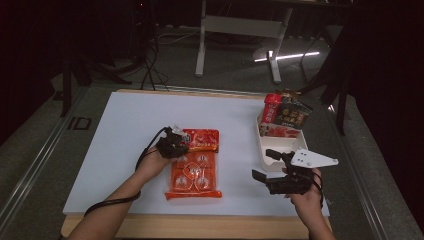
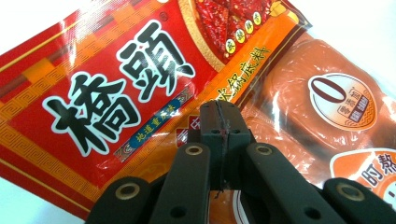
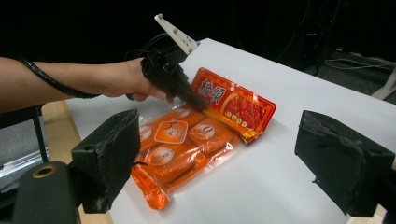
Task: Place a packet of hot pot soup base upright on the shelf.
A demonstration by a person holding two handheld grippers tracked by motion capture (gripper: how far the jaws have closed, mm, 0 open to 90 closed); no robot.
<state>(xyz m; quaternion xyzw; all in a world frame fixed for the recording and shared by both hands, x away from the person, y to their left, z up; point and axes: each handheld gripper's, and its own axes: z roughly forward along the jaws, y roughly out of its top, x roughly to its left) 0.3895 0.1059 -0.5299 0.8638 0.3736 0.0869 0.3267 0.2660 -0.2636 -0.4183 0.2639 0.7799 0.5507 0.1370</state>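
Nearest me, the right tongs (image 1: pixel 272 167) hover with jaws wide apart and nothing in them, just off the white bin's (image 1: pixel 261 150) near end. Further over, the left tongs (image 1: pixel 181 142) are pressed together with their tip on the red-and-orange soup-base packet (image 1: pixel 194 165), which lies flat on the white worktop (image 1: pixel 125 130). I'd say this packet is yet to be lifted. Beyond, other packets (image 1: pixel 282 117) already stand in the bin.

Setting reads as a lab or test room: white table (image 1: pixel 130 130) on a dark floor, cables (image 1: pixel 150 65) trailing at far left, a bare white desk frame (image 1: pixel 240 30) beyond.
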